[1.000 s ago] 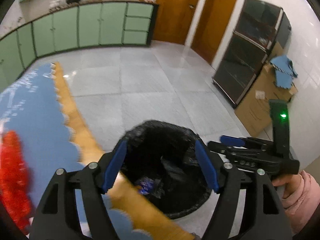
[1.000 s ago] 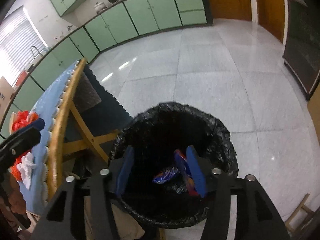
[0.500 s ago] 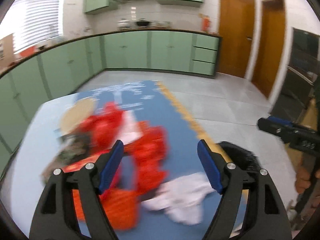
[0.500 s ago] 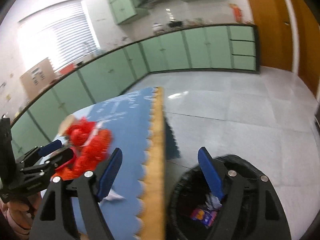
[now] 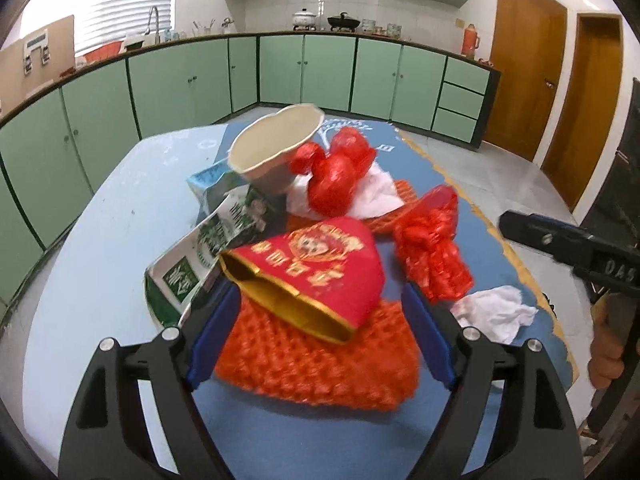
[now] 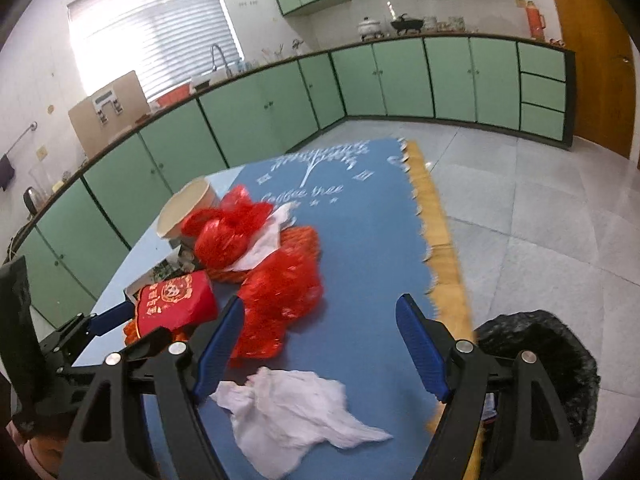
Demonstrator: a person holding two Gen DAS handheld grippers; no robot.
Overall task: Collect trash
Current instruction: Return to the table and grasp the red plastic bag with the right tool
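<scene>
Left wrist view: left gripper (image 5: 320,336) jaws opening around the red packet (image 5: 316,268); right gripper (image 6: 320,356), apart and empty, should pinch the tissue (image 6: 292,412) centrally.

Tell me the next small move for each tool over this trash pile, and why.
Probably lower the left tool, whose jaws are opening, onto the red and gold box framed between them. The right tool is open and empty above the crumpled white tissue, so it could drop onto that. The black-lined bin waits beside the table.
</scene>
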